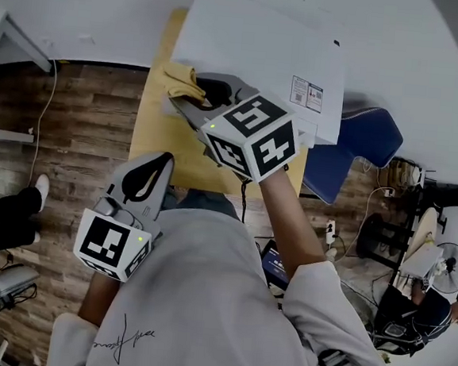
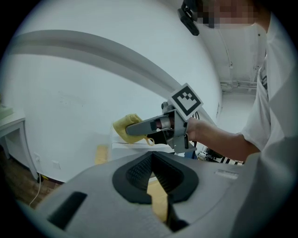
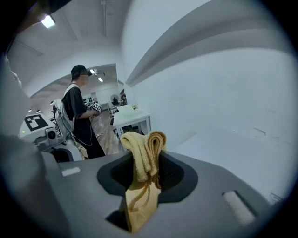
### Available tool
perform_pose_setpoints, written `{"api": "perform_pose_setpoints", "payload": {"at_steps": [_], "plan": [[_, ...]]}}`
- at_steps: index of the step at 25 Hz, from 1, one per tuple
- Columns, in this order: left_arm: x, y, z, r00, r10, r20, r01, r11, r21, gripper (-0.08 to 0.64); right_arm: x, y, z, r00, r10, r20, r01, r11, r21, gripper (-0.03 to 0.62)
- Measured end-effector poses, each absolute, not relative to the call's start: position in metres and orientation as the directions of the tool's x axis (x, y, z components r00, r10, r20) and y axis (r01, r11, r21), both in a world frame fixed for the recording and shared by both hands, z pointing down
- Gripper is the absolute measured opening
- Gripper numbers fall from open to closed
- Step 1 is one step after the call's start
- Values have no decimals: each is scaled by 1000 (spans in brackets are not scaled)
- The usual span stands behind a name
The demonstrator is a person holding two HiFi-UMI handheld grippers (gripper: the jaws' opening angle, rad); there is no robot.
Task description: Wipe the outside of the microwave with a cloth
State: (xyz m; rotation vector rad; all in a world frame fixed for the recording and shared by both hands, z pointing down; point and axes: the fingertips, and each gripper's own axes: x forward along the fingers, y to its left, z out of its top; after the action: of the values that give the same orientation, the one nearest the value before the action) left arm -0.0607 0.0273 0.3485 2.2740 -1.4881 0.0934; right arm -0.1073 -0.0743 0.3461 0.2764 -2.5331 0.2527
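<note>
The white microwave [image 1: 257, 49] stands on a wooden table [image 1: 156, 128] against the wall. My right gripper [image 1: 196, 89] is shut on a folded yellow cloth [image 1: 182, 81] and holds it at the microwave's near left corner. In the right gripper view the cloth [image 3: 144, 153] sticks up between the jaws, with the microwave's white surface [image 3: 233, 153] just to the right. The left gripper view shows the right gripper [image 2: 135, 128] with the cloth [image 2: 125, 125] above the microwave [image 2: 122, 149]. My left gripper [image 1: 165, 161] hangs lower, near the table's front edge, shut and holding nothing [image 2: 151, 157].
A blue chair [image 1: 364, 142] stands right of the table. A white desk [image 1: 10, 39] is at the far left over wood flooring. A person's leg [image 1: 12, 207] shows at the left edge. In the right gripper view another person [image 3: 81, 114] stands by a white desk [image 3: 132, 120].
</note>
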Motion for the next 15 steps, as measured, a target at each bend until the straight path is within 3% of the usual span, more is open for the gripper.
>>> {"api": "perform_pose_setpoints", "payload": {"at_steps": [7, 15], "plan": [[-43, 14, 348, 462, -840, 284, -879, -389, 276, -9, -53, -81, 329, -829, -283, 482, -359, 931, -71, 129], [-34, 2, 335, 488, -837, 248, -867, -431, 249, -9, 7, -82, 316, -848, -406, 340, -498, 830, -250, 127]]}}
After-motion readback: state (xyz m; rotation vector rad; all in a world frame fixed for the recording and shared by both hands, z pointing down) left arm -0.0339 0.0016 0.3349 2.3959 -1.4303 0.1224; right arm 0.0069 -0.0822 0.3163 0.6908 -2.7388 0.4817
